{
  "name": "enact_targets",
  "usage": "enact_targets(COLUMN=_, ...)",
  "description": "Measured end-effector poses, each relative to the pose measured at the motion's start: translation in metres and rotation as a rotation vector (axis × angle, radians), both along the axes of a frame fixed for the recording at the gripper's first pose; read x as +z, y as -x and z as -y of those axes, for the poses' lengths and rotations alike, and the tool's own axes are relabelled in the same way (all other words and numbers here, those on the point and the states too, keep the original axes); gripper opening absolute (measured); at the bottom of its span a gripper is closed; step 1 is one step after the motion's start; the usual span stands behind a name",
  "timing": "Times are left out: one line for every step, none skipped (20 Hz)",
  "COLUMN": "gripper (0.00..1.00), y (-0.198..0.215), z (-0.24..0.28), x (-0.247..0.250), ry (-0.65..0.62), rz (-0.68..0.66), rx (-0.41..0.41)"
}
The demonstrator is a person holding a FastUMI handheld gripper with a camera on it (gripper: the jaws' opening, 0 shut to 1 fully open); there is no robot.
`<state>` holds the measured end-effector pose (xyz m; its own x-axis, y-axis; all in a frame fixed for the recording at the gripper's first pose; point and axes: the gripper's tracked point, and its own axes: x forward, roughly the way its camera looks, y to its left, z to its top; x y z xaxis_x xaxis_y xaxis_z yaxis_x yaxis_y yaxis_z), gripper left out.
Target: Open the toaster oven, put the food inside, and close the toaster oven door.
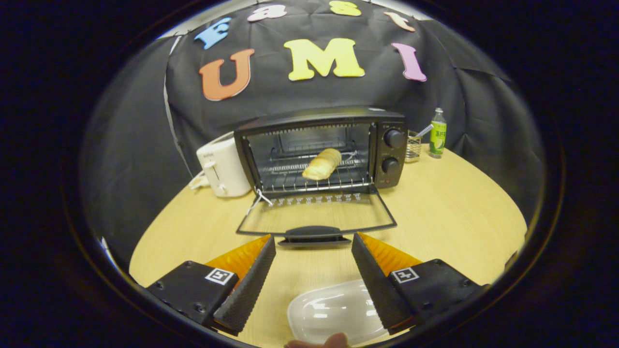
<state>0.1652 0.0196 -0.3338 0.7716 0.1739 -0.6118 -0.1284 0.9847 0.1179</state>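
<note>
A white toaster (221, 166) stands at the left on the round wooden table (454, 212), just beside the toaster oven (321, 147). The oven's glass door (316, 216) is folded down flat toward the gripper (313, 241), its handle (313, 235) lying just ahead of the 2 fingertips. Inside, the food, a bread roll (322, 164), rests on the wire rack (314, 181), toward its right part. 2 knobs (392, 151) sit on the oven's right panel. Right of the oven are a small wire holder (412, 146) and a green bottle (438, 133). The gripper's fingers are spread apart and hold nothing. Between them, nearer the camera, lies a white plate (333, 311)
</note>
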Motion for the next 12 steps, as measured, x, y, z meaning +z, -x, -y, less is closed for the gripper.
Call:
enact_targets(gripper=1.0, y=0.001, z=-0.001, x=-0.01, ry=0.012, rz=-0.021, rx=0.008)
enact_targets(gripper=1.0, y=0.002, z=-0.002, x=-0.019, ry=0.019, rz=-0.041, rx=0.011)
enact_targets(gripper=1.0, y=0.001, z=-0.004, x=-0.026, ry=0.019, rz=-0.058, rx=0.014)
enact_targets(gripper=1.0, y=0.0, z=-0.005, x=-0.03, ry=0.024, rz=-0.071, rx=0.014)
enact_targets(gripper=1.0, y=-0.002, z=-0.005, x=-0.036, ry=0.032, rz=-0.086, rx=0.012)
enact_targets(gripper=1.0, y=-0.004, z=-0.004, x=-0.041, ry=0.043, rz=-0.106, rx=0.008)
enact_targets(gripper=1.0, y=-0.006, z=-0.004, x=-0.045, ry=0.055, rz=-0.115, rx=0.009)
enact_targets(gripper=1.0, y=-0.009, z=-0.003, x=-0.048, ry=0.067, rz=-0.123, rx=0.01)
enact_targets(gripper=1.0, y=-0.01, z=-0.001, x=-0.052, ry=0.08, rz=-0.13, rx=0.006)
enact_targets(gripper=1.0, y=-0.013, z=0.0, x=-0.055, ry=0.093, rz=-0.133, rx=0.004)
enact_targets(gripper=1.0, y=-0.016, z=0.002, x=-0.058, ry=0.104, rz=-0.133, rx=0.001)
enact_targets(gripper=1.0, y=-0.019, z=0.003, x=-0.061, ry=0.117, rz=-0.141, rx=-0.005)
